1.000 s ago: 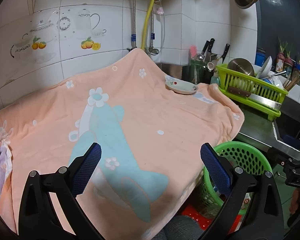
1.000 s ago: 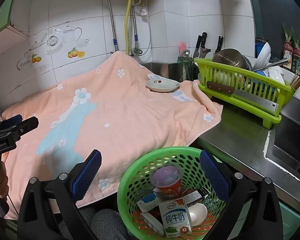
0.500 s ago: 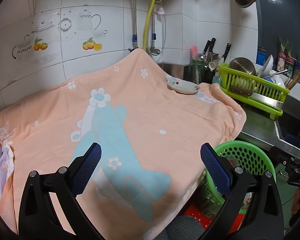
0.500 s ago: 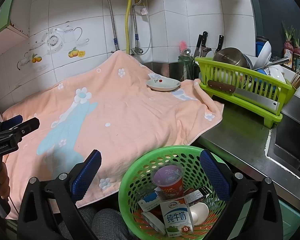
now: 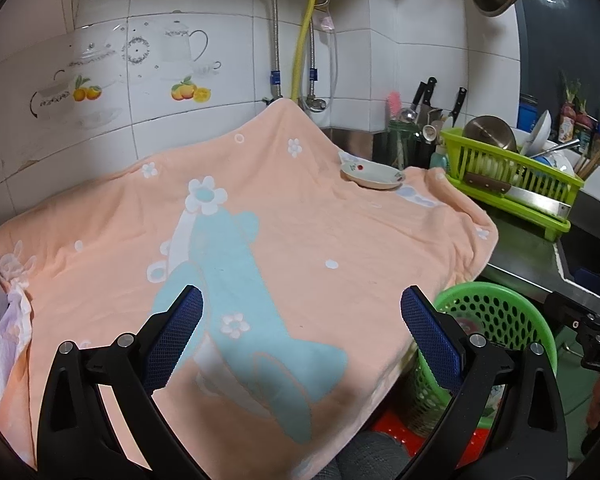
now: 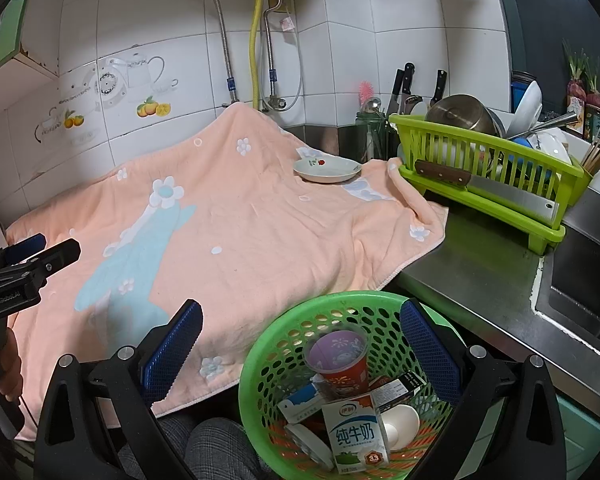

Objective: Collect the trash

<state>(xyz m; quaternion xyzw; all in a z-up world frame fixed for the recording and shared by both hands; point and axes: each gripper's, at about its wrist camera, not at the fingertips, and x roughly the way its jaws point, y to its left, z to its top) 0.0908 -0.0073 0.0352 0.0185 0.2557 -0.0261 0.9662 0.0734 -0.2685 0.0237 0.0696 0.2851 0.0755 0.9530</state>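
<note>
I'm working in a home kitchen: tiled wall [image 6: 340, 60], dish rack [image 6: 484, 172], knives [image 6: 404, 84], sink [image 6: 580, 280].

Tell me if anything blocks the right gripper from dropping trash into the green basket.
Nothing visible does. The right gripper is open and empty just above the green basket, whose top is uncovered; a milk carton and cup already lie inside.

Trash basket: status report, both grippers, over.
Left gripper open, empty. Right gripper open, empty, above basket. Milk carton, cup inside. Only a plate on towel.
</note>
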